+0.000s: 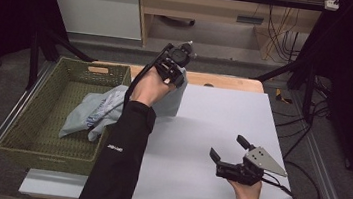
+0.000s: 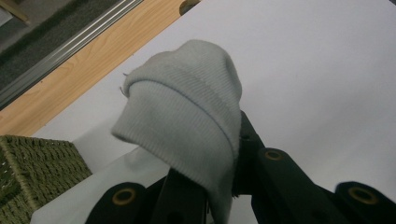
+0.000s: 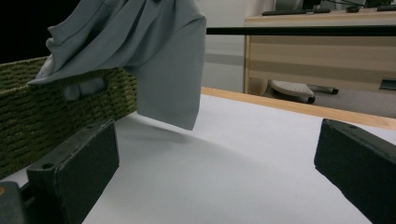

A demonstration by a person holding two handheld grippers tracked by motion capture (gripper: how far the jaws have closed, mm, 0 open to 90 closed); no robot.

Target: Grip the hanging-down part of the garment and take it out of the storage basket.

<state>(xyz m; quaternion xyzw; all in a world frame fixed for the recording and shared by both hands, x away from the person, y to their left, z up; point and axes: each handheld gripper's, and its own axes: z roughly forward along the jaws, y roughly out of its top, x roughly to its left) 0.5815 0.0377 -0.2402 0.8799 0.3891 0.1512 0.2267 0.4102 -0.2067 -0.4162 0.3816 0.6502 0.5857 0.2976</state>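
Observation:
A pale grey-blue shirt (image 1: 97, 110) trails from the green woven basket (image 1: 24, 137) up over its right rim to my left gripper (image 1: 174, 65), which is raised above the table's far left part and shut on the cloth. In the left gripper view a ribbed cuff or collar of the shirt (image 2: 187, 116) is pinched between the black jaws. The right gripper view has the shirt (image 3: 154, 56) hanging ahead, a sleeve dangling just above the table. My right gripper (image 1: 228, 147) rests low at the near right, open, nothing between its fingers (image 3: 77, 168).
The white tabletop (image 1: 221, 130) lies between the two grippers. A wooden strip (image 1: 222, 81) edges its far side. Metal rails (image 1: 327, 192) run along both sides. A wooden cabinet (image 1: 200, 6) and cables stand beyond the table.

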